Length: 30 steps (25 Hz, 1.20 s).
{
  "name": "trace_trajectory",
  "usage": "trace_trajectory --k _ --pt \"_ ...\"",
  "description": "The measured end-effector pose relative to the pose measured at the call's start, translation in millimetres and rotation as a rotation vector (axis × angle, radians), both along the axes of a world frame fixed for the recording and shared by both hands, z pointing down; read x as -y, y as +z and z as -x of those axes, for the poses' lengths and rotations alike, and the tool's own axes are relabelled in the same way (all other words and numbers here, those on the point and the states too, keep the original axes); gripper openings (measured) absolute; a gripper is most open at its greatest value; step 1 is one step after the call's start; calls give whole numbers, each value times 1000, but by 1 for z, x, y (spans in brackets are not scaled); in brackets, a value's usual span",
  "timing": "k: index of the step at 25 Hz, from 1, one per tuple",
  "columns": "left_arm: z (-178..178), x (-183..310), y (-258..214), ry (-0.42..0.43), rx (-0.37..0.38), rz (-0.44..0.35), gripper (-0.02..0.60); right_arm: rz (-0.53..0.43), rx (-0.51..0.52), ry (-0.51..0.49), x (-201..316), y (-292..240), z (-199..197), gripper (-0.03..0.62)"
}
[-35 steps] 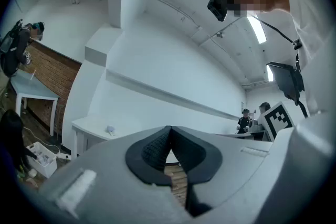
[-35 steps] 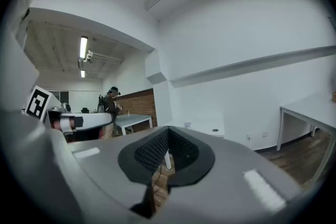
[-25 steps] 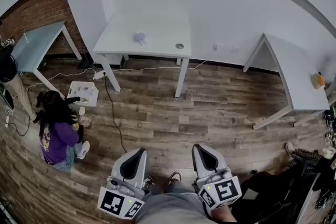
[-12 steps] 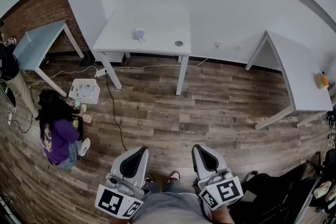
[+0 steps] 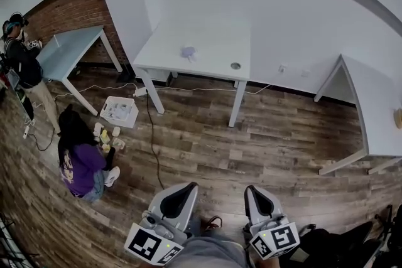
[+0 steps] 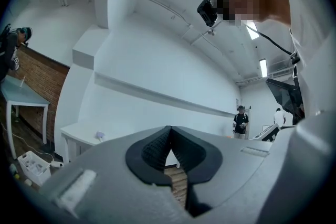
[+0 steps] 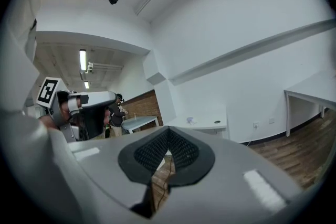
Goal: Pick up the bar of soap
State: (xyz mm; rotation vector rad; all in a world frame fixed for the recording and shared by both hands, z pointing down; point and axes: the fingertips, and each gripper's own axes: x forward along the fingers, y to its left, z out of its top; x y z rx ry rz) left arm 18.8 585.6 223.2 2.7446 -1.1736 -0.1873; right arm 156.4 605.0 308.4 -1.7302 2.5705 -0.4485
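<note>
left gripper [image 5: 187,187]: jaws pressed together, nothing between the ribbed pads; right gripper [image 5: 255,191]: jaws likewise closed on nothing; both are held low, close to the person's body, pointing roughly level over the wooden floor [image 5: 251,135].

outward from there the landmark is the white table [image 5: 213,41] against the far wall; a broad stretch of floor lies between both grippers and the table's near legs, so both are well apart from it; on the table top, left of the table's round grommet hole [image 5: 235,65], sits a small lilac thing [image 5: 187,52]; i take this to be the bar of soap, though it is too small here to be sure, and its long axis cannot be told.

the relation that matters: the lilac thing lies ahead of and above both grippers, on the table and not on the floor; neither gripper is clearly nearer to the table; in the left gripper view the table sits off to the left of the closed jaws, so that gripper points to the right of the soap; in the right gripper view the table and the lilac thing stand just above the jaw tips, so the right gripper looks the better aimed; i judge the coming move calls for closing the gap to the table's front edge, then parting the jaws before any reach.
</note>
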Motion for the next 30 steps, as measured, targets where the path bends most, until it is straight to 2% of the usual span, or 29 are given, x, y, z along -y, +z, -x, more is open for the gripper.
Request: trace_trajectory --k 7,13,18,30 --pt "13 47 7 -2 3 7 -2 -13 -40 -53 42 -5 25 3" --pt "28 98 2 13 -28 -9 -2 -31 -70 -76 94 -15 47 3" --pt "51 139 -6 8 -47 -34 -2 -43 -91 -102 136 -20 73 3" --pt "107 220 5 7 -49 -10 -2 -29 -118 -116 218 -14 130 3"
